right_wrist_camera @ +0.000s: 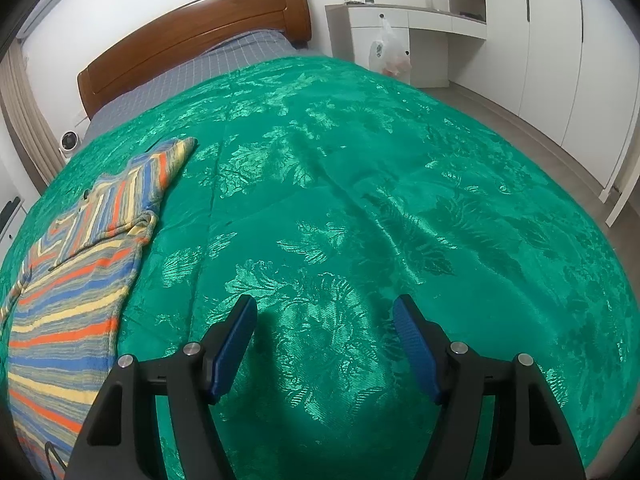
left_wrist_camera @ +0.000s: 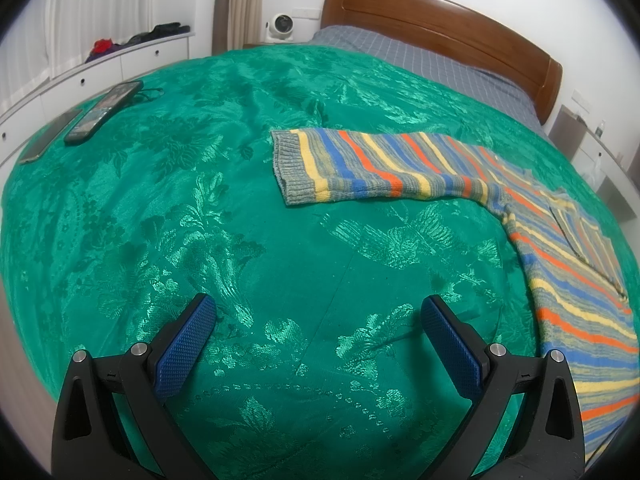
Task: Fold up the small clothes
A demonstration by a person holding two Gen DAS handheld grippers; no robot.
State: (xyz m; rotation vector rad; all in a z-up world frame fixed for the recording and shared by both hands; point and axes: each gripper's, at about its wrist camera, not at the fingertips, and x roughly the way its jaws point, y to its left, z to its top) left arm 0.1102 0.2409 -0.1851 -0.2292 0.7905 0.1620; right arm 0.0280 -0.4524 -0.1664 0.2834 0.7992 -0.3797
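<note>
Left view, surface: a green bedspread (left_wrist_camera: 240,208) covers the bed, wooden headboard (left_wrist_camera: 440,28) behind, two phones (left_wrist_camera: 102,114) near the far left edge.
Left view, sweater: the striped sweater (left_wrist_camera: 560,280) lies to my right, one sleeve (left_wrist_camera: 360,166) stretched flat leftward.
Left view, tongs: my left gripper (left_wrist_camera: 318,320) is spread wide, pinching nothing.
Right view, surface: the same bedspread (right_wrist_camera: 400,200), white cabinets (right_wrist_camera: 540,40) beyond.
Right view, sweater: the sweater (right_wrist_camera: 72,288) sits at my left, collar area rumpled.
Right view, tongs: my right gripper (right_wrist_camera: 324,328) is spread, empty.
Risk: the satin looks slippery, so I may pinch the bedspread with the knit, or drag the sweater askew.

One striped sweater (left_wrist_camera: 384,164), two phones (left_wrist_camera: 102,114), two claws (left_wrist_camera: 318,320).
</note>
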